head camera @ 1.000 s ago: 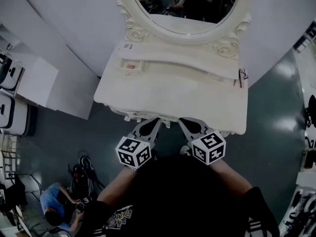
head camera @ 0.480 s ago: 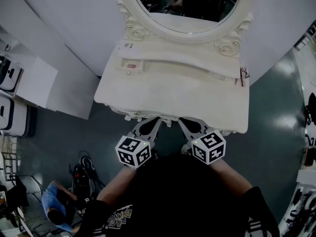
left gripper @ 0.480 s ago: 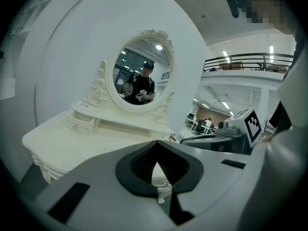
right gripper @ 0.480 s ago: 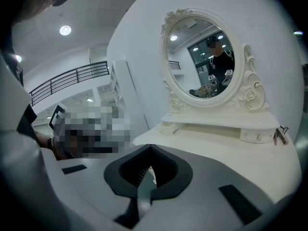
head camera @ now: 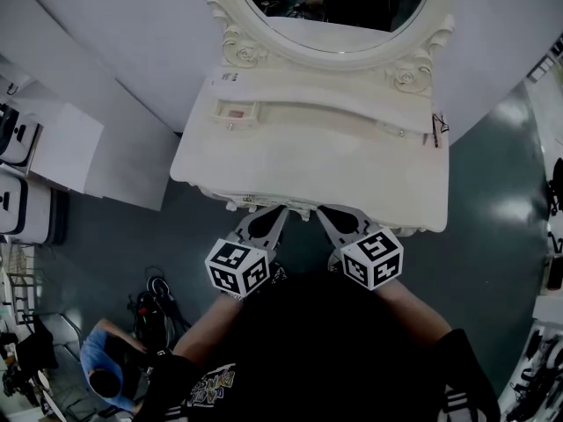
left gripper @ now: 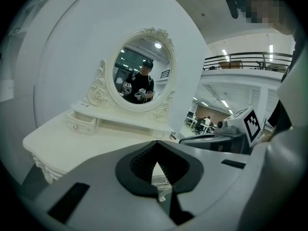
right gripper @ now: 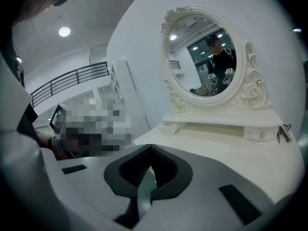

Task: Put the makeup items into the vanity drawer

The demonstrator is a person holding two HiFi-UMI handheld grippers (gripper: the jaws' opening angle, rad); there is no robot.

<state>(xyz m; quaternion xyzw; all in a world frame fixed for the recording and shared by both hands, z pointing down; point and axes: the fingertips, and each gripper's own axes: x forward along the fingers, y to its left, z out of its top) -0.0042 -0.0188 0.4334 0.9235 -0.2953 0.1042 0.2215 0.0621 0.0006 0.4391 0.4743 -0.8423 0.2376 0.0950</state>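
Note:
A white vanity (head camera: 308, 161) with an oval mirror (head camera: 339, 11) stands before me. Its small left drawer (head camera: 234, 114) is pulled out a little and something pinkish shows inside; the left gripper view shows that drawer (left gripper: 82, 124) too. A small dark and red item (head camera: 437, 128) sits at the shelf's right end, also in the right gripper view (right gripper: 284, 133). My left gripper (head camera: 268, 221) and right gripper (head camera: 339, 221) hover side by side at the table's front edge. Each has its jaws together with nothing held. The tips of the left gripper (left gripper: 156, 146) and the right gripper (right gripper: 150, 148) meet.
A curved white wall (head camera: 132, 42) backs the vanity. White cabinets (head camera: 44, 148) stand at the left. A person in blue (head camera: 106, 367) crouches on the dark floor at lower left beside black gear (head camera: 154, 310). A second small drawer (right gripper: 260, 134) sits at the shelf's right.
Both grippers stay where they were at the table's front edge. The person at lower left has shifted about on the floor.

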